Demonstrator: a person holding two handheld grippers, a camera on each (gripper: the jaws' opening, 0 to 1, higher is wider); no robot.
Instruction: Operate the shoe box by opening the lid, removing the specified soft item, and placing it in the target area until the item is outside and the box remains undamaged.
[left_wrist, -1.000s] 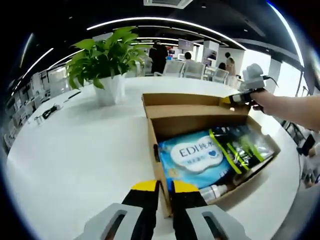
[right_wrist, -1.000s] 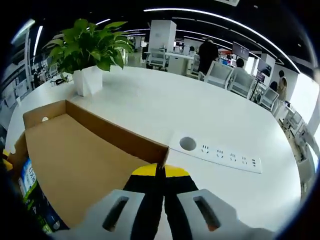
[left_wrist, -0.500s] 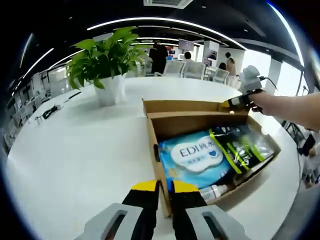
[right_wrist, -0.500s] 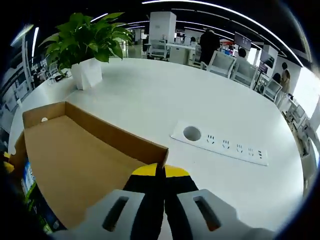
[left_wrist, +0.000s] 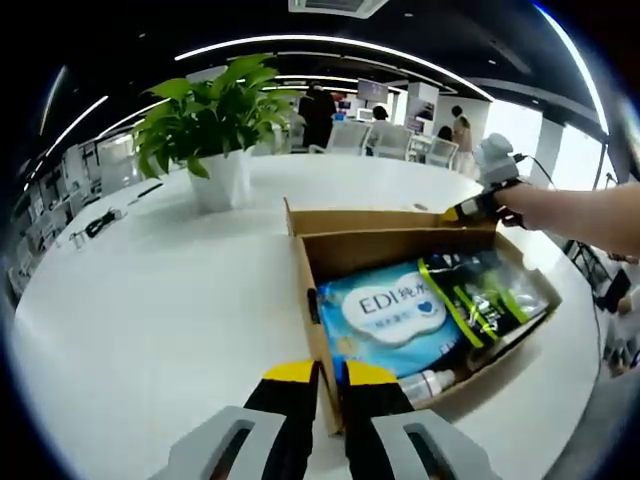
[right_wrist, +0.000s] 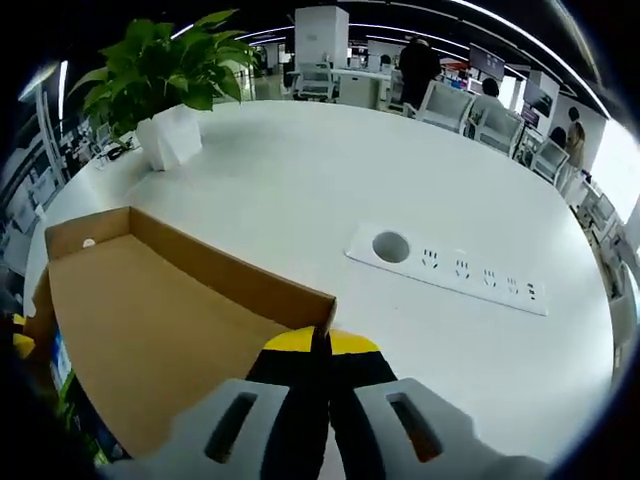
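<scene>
**Q:** Two grippers are in use; what is each one doing?

**A:** In the left gripper view, the left gripper (left_wrist: 320, 375) has its yellow-tipped jaws pinched on the near wall of the shoe box (left_wrist: 312, 300), at a corner. The right gripper (left_wrist: 462, 210), held by a person's hand (left_wrist: 512, 204), is at the far right corner of the box. In the right gripper view its jaws are pressed together on the edge of the cardboard lid (right_wrist: 150, 330), which is folded back open.

**Q:** Where is the soft item?

**A:** A blue soft pack (left_wrist: 385, 318) with white lettering lies flat inside the open box, on its left side. Just beside it, to the right, sits a dark packet with green stripes (left_wrist: 480, 295). A small clear bottle (left_wrist: 430, 383) lies against the near wall.

**Q:** What surrounds the box?

**A:** It rests on a white table (left_wrist: 160, 300). A potted plant (left_wrist: 215, 125) in a white pot stands beyond it. A white power strip (right_wrist: 450, 272) is set into the tabletop, apart from the lid.
</scene>
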